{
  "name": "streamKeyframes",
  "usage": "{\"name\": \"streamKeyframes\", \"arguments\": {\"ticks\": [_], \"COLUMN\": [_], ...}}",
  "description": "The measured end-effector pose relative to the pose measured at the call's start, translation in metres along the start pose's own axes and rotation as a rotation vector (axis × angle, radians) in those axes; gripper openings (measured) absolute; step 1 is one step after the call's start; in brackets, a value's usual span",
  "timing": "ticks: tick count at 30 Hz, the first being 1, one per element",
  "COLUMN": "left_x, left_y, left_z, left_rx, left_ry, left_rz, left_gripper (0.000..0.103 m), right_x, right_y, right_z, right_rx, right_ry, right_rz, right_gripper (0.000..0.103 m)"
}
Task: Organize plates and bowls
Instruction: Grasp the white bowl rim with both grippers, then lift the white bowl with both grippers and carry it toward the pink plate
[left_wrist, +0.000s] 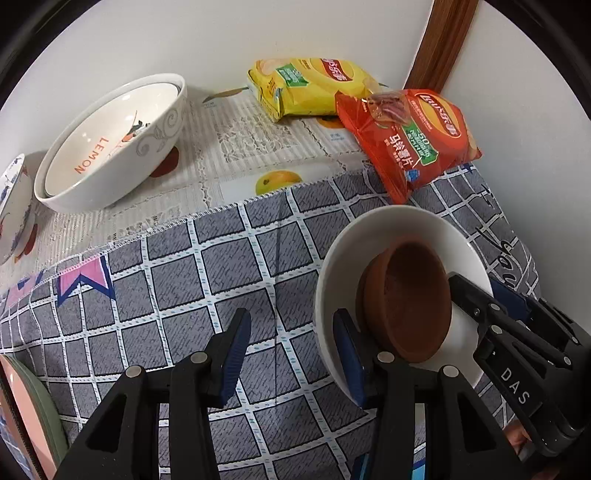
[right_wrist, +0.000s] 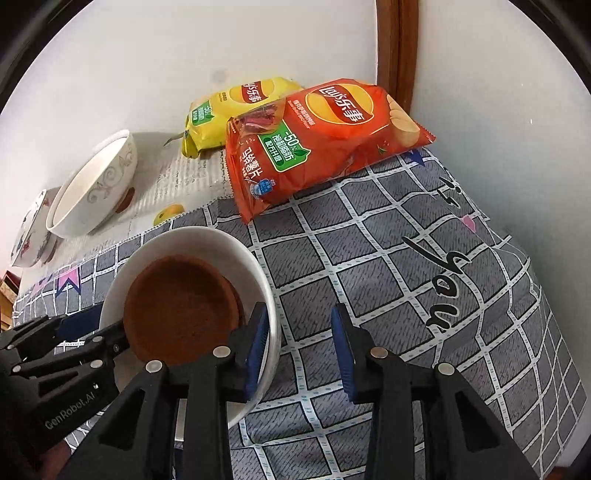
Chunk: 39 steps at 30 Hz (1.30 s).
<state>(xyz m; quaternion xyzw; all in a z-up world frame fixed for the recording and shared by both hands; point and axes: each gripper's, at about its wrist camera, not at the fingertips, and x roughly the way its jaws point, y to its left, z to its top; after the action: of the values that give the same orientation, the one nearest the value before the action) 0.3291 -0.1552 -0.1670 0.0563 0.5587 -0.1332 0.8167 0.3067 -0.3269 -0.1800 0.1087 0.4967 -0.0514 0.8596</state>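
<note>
Both grippers are down at the white bowl (left_wrist: 402, 229) on the grey checked tablecloth (left_wrist: 221, 258), and there's a brown clay dish (left_wrist: 406, 299) tilted inside it. The left gripper (left_wrist: 291, 354) comes in from one side: its jaws stand apart, one blue pad over bare cloth, the other at the bowl's near rim with the clay dish right behind it. No pinch that I can see; whether that pad actually touches the rim, I can't tell. Across the bowl, the right gripper (right_wrist: 299, 350) has its jaws spread too, one pad tucked against the bowl's wall, the other out over the cloth, nothing clamped between them. Further back, a large white bowl marked LEMON (left_wrist: 110, 144) rests on a lace-patterned mat (left_wrist: 229, 147) near the wall, a blue-patterned bowl (left_wrist: 13, 206) just beside it. A yellow chip bag (left_wrist: 310, 88) and a red chip bag (left_wrist: 410, 136) lie by the wall, well apart from the jaws
</note>
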Motion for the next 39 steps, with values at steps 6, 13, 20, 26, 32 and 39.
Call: {"name": "streamKeyframes", "arguments": {"ticks": [6, 13, 20, 26, 32, 39], "left_x": [0.002, 0.002, 0.0, -0.001, 0.0, 0.004], "left_y": [-0.002, -0.009, -0.016, -0.018, -0.019, -0.017], "left_z": [0.0, 0.0, -0.001, -0.002, -0.003, -0.002], "left_rx": [0.008, 0.018, 0.022, 0.027, 0.026, 0.012], "left_ry": [-0.005, -0.008, -0.017, -0.033, -0.03, -0.004], "left_rz": [0.005, -0.01, -0.013, -0.01, -0.016, -0.053], "left_gripper": [0.044, 0.03, 0.024, 0.02, 0.02, 0.017], "right_x": [0.005, 0.01, 0.014, 0.015, 0.013, 0.014], "right_y": [0.001, 0.001, 0.002, 0.004, -0.001, 0.003], "right_z": [0.002, 0.003, 0.004, 0.005, 0.001, 0.004], "right_rx": [-0.014, -0.019, -0.021, -0.023, -0.008, -0.016], "right_ry": [0.036, 0.069, 0.082, 0.079, 0.066, 0.07], "right_rz": [0.008, 0.025, 0.037, 0.031, 0.036, 0.051], "right_gripper": [0.032, 0.032, 0.032, 0.032, 0.032, 0.021]}}
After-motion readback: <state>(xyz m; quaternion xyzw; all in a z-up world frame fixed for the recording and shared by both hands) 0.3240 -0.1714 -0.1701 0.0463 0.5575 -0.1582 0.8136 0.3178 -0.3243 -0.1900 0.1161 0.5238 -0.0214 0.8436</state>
